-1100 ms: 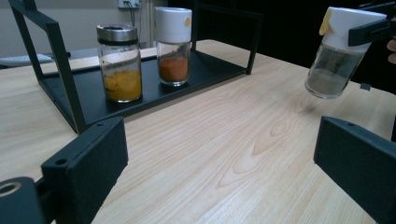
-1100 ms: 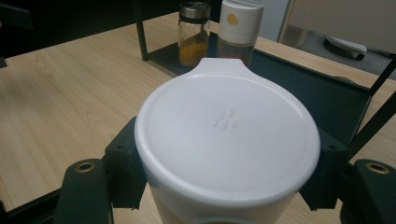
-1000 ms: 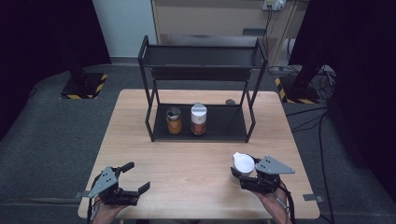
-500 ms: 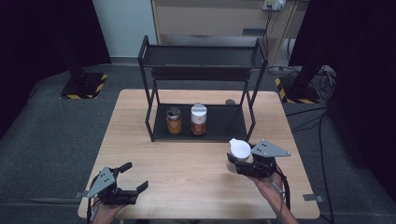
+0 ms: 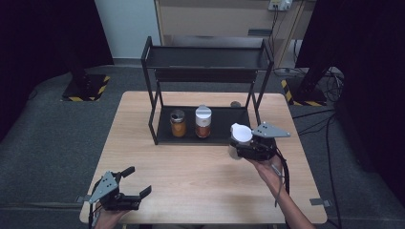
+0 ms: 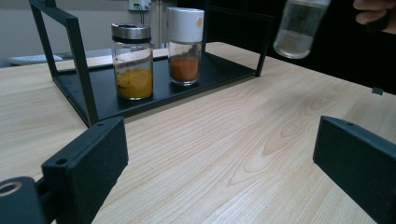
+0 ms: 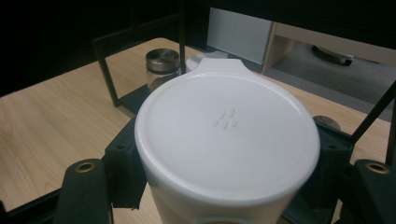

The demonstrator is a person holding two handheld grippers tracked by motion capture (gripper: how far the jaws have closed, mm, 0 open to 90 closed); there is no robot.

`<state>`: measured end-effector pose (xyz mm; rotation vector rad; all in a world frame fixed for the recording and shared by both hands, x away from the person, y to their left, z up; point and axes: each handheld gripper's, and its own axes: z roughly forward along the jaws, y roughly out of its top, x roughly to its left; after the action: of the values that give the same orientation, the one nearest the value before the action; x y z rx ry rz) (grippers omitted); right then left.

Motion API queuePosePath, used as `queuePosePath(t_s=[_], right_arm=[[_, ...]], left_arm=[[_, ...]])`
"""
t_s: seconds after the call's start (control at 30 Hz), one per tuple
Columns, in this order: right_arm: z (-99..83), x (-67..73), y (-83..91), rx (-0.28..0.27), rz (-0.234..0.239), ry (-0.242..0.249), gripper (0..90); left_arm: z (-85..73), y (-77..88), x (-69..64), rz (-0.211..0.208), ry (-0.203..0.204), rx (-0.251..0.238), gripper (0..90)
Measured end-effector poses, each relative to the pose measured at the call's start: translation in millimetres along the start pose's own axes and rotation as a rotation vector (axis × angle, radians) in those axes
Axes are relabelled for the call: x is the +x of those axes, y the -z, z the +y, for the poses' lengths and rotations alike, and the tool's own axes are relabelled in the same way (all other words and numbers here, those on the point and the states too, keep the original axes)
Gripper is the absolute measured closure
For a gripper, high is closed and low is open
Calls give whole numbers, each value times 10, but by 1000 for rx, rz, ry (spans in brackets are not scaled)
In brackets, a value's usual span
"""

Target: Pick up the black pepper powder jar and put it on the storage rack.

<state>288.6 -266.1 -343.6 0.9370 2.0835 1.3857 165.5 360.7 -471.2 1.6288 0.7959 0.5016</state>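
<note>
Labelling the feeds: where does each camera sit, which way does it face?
High view: above the table's near edge, looking forward and down; both forearms, left gripper and right gripper show.
Left gripper view: rides low, facing the rack; its open fingers show.
Right gripper view: looks along fingers clamping the white-capped jar.
Shared: rack and held jar.

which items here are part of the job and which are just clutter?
In the job:
- white-lidded jar, clamped in the right gripper
- black rack, lower shelf
- two spice jars on that shelf

Lying about:
- left gripper, open, idle
- small round thing behind the rack
- cables on the floor
</note>
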Motion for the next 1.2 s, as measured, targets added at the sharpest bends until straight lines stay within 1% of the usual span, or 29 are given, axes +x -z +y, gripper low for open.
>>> queuePosePath(t_s=[0.2, 0.33, 0.53, 0.63, 0.77, 0.8, 0.9, 1.07, 1.2], right_arm=[[108, -20, -163, -5, -45, -5, 310], [168, -49, -316, -5, -75, -12, 310], [228, -71, -544, 3, -108, -19, 310], [232, -79, -651, 11, -127, -20, 310], [226, -121, -759, 16, -141, -38, 310], [235, -131, -791, 21, -147, -34, 310], [238, -166, -854, 24, -157, -48, 310], [234, -194, -938, 27, -172, -42, 310], [197, -219, -1033, 29, -182, -57, 310]], left_arm=[[-2, 2, -5, -3, -4, 2, 24], [-5, 8, -2, -5, -2, 1, 25], [-13, 5, 11, -11, -1, 0, 26], [-16, 10, 15, -13, 0, -1, 26], [-15, 4, 20, -17, -3, 3, 27], [-16, 2, 20, -17, -4, 3, 27], [-18, -1, 22, -19, -4, 3, 27], [-16, -6, 22, -22, -6, 5, 27], [-14, -6, 23, -25, -7, 7, 27]])
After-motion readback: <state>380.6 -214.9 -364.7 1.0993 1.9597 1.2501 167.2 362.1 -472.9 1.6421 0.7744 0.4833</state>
